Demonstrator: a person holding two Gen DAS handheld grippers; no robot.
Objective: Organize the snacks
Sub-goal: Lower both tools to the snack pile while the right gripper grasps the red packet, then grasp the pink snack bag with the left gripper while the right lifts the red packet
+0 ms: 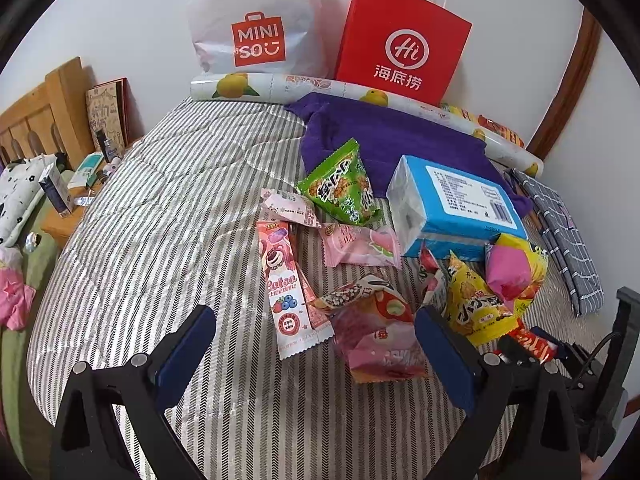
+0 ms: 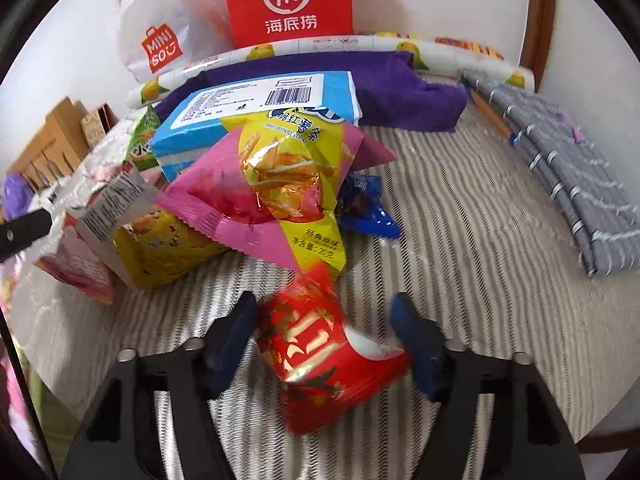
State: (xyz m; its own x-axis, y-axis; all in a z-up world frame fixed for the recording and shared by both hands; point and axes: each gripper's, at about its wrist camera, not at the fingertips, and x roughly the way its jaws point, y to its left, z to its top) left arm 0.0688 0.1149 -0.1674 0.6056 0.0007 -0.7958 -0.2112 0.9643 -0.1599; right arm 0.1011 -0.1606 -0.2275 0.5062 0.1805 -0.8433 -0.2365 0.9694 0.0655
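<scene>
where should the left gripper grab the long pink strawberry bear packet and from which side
Grip the long pink packet across its narrow width near the middle, coming down from above. It lies flat and lengthwise on the striped bedspread, its left edge clear of the other snacks.

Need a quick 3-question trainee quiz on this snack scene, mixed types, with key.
1. True or false: the left gripper has its jaws wide open, gripping nothing.
2. What lies between the fingers of the right gripper?
A. a red foil snack packet
B. a blue plastic-wrapped tissue pack
C. a green snack bag
3. What colour is the paper carrier bag printed with "Hi"?

Key: 1 true; 2 A; 3 red.
</scene>
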